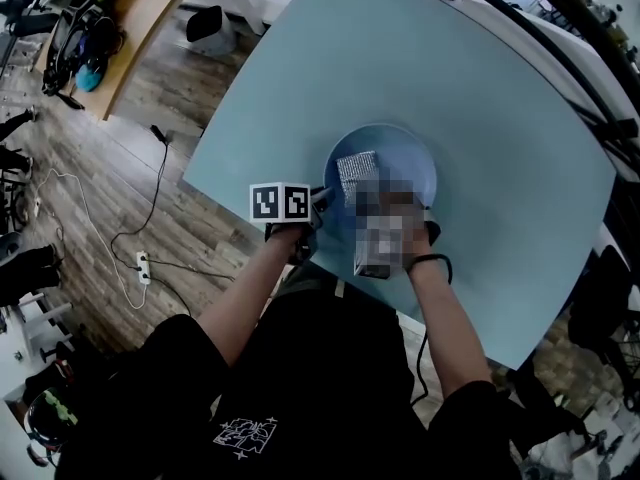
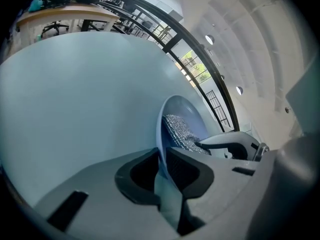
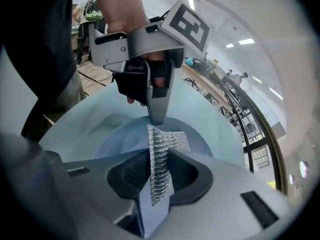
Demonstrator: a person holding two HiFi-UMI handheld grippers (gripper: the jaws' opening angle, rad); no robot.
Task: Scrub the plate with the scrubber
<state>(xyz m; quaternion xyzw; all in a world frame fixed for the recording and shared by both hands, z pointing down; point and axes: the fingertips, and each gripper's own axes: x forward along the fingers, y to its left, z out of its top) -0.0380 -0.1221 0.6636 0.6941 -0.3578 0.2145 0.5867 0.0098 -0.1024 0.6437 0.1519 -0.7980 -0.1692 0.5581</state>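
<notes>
A blue plate (image 1: 400,153) lies on the pale blue table (image 1: 500,168) near its front edge. My left gripper (image 1: 322,200) is shut on the plate's near-left rim; in the left gripper view the rim (image 2: 161,134) runs edge-on between the jaws. My right gripper (image 3: 159,169) is shut on a silver mesh scrubber (image 3: 159,156), whose free end rests on the plate (image 3: 120,134). The scrubber (image 1: 357,173) lies on the plate's left half in the head view. A blurred patch covers most of the right gripper there. The left gripper (image 3: 155,116) shows opposite in the right gripper view.
The table's left edge (image 1: 215,138) drops to a wooden floor with cables and a power strip (image 1: 142,266). A wooden bench (image 1: 150,18) stands at the far left. Bags lie by the table's far right edge (image 1: 600,298).
</notes>
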